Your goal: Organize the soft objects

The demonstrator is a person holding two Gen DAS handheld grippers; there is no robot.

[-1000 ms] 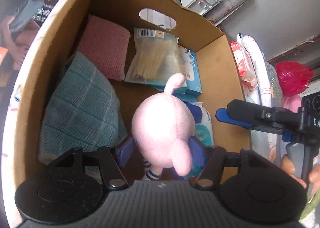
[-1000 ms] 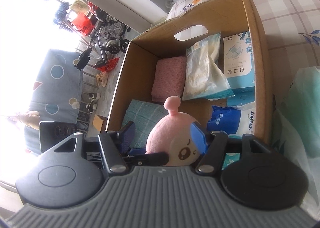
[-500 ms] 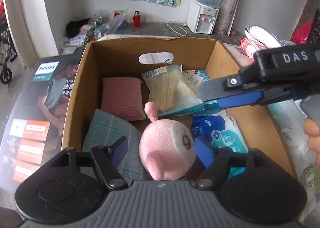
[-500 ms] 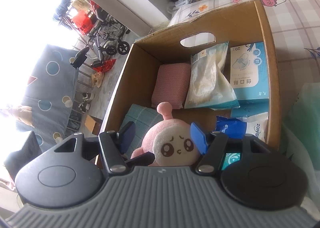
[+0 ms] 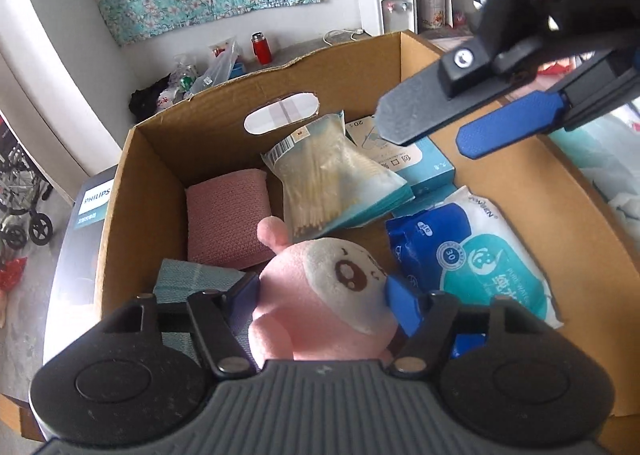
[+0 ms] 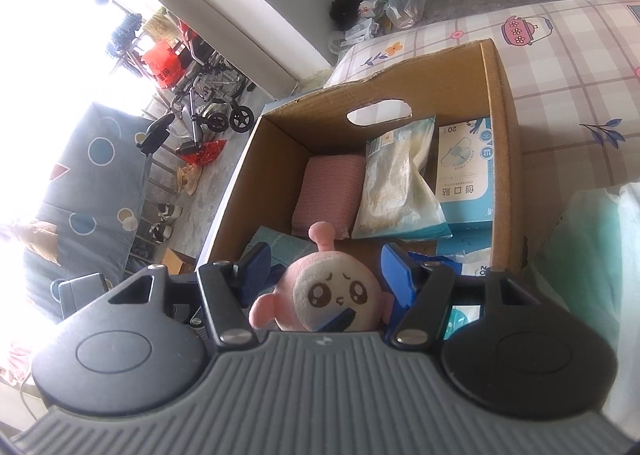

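Note:
My left gripper is shut on a pink plush doll with a cream face, held over the near end of a cardboard box. The doll also shows in the right wrist view, between my right gripper's open blue pads, which do not press it. The right gripper hangs open above the box's far right in the left wrist view. In the box lie a pink cloth, a teal cloth, a bag of cotton swabs, a blue carton and a wet-wipes pack.
The box sits on a plaid patterned sheet. A Philips carton stands left of the box. A pale green bag lies right of it. A water dispenser and floor clutter are behind.
The left gripper has tilted up and drawn back with the doll, whose face has turned upward. The right gripper has risen higher above the box's right side.

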